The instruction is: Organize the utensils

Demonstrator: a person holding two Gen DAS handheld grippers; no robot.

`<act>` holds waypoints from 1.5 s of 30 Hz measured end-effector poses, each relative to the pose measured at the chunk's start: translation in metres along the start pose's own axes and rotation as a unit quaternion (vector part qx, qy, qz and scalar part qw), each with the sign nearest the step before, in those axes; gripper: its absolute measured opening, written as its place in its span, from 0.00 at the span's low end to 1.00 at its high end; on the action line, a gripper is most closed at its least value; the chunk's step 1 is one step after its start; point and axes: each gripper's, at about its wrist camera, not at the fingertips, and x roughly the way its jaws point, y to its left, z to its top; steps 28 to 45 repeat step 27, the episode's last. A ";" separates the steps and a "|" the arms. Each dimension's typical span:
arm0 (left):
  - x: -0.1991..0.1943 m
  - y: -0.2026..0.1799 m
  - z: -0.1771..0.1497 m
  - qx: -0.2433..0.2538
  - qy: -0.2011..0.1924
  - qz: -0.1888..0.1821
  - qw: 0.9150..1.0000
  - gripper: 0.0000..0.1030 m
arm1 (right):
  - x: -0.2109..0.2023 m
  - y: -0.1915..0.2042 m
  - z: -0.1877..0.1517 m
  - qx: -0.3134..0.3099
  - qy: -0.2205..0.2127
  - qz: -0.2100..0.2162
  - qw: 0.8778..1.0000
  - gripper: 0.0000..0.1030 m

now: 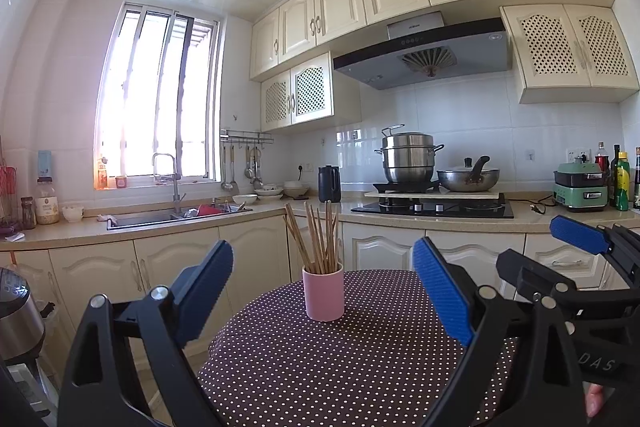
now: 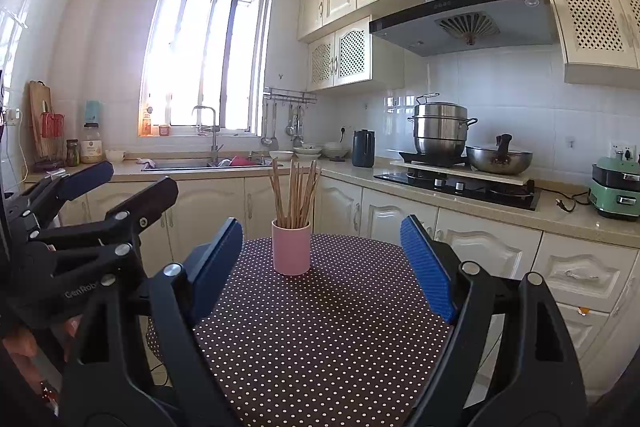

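Left gripper (image 1: 324, 291) level, jaws spread, empty. Right gripper (image 2: 322, 265) level beside it, spread, empty. Pink cup (image 1: 323, 293) upright on dotted table (image 1: 360, 367), well ahead, holding chopsticks (image 1: 320, 239). Hands mostly cut off; chopstick count unclear.

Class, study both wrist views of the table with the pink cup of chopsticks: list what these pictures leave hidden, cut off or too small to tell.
- Chopsticks: lower ends hidden inside the pink cup, both views; exact count unclear, they overlap.
- Table: near edge and legs cut off by the frame and gripper bodies.
- Sink contents: too small, left view.
- Left gripper and right gripper: handles cut off below.
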 end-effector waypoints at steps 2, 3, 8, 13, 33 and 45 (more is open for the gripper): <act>0.003 0.000 -0.001 0.000 0.000 0.002 1.000 0.87 | 0.004 -0.001 -0.001 0.000 0.001 0.003 1.000 0.79; 0.006 0.000 -0.001 -0.001 0.000 0.002 1.000 0.87 | 0.007 -0.002 0.000 0.000 0.002 0.004 1.000 0.79; 0.018 -0.001 0.001 -0.004 0.002 0.005 1.000 0.87 | 0.019 -0.003 0.001 -0.001 0.001 0.009 1.000 0.79; 0.031 0.001 -0.001 0.001 0.005 0.013 1.000 0.87 | 0.037 -0.005 0.000 0.004 0.012 0.020 1.000 0.81; 0.106 0.010 -0.027 -0.017 0.086 0.017 0.996 0.87 | 0.110 -0.011 -0.021 0.019 0.081 0.034 0.996 0.83; 0.106 0.010 -0.027 -0.017 0.086 0.017 0.996 0.87 | 0.110 -0.011 -0.021 0.019 0.081 0.034 0.996 0.83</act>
